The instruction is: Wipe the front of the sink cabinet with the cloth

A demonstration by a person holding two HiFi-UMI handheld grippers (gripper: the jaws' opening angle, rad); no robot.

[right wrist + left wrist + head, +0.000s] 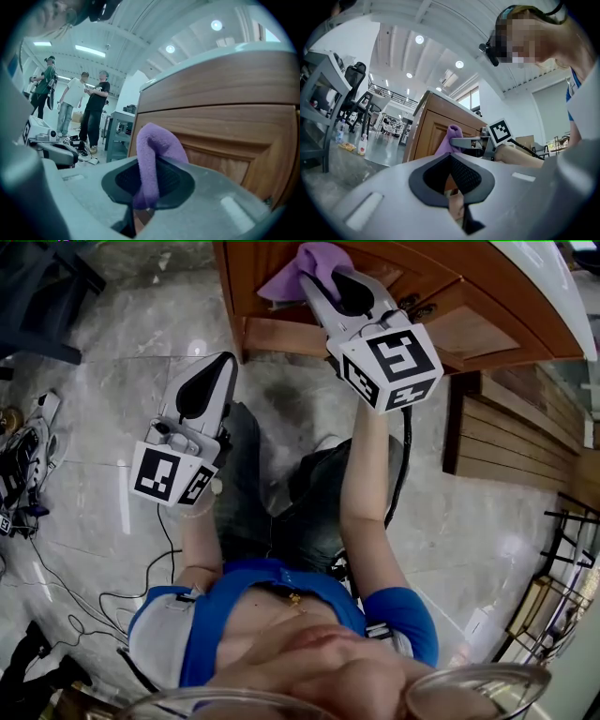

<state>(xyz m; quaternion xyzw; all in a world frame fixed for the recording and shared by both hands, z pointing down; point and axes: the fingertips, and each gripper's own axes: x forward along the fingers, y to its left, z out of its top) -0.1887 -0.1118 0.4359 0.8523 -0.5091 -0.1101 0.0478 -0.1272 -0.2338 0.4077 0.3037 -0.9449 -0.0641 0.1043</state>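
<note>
The wooden sink cabinet (pixel 450 296) runs along the top of the head view, its panelled front facing me. My right gripper (pixel 323 282) is shut on a purple cloth (pixel 307 266) and holds it against the cabinet's front near the left corner. In the right gripper view the cloth (pixel 154 154) folds up out of the jaws right in front of the door panel (pixel 225 140). My left gripper (pixel 208 381) hangs lower left over the floor, shut on nothing and away from the cabinet. From the left gripper view, the cloth (pixel 449 137) and cabinet (pixel 429 126) lie ahead.
Cables and gear (pixel 23 465) lie on the marble floor at the left. A slatted wooden panel (pixel 525 437) and a black rack (pixel 567 549) stand at the right. Three people (pixel 89 108) stand in the distance. Office chairs (pixel 356 93) and bottles (pixel 362 144) lie beyond the cabinet.
</note>
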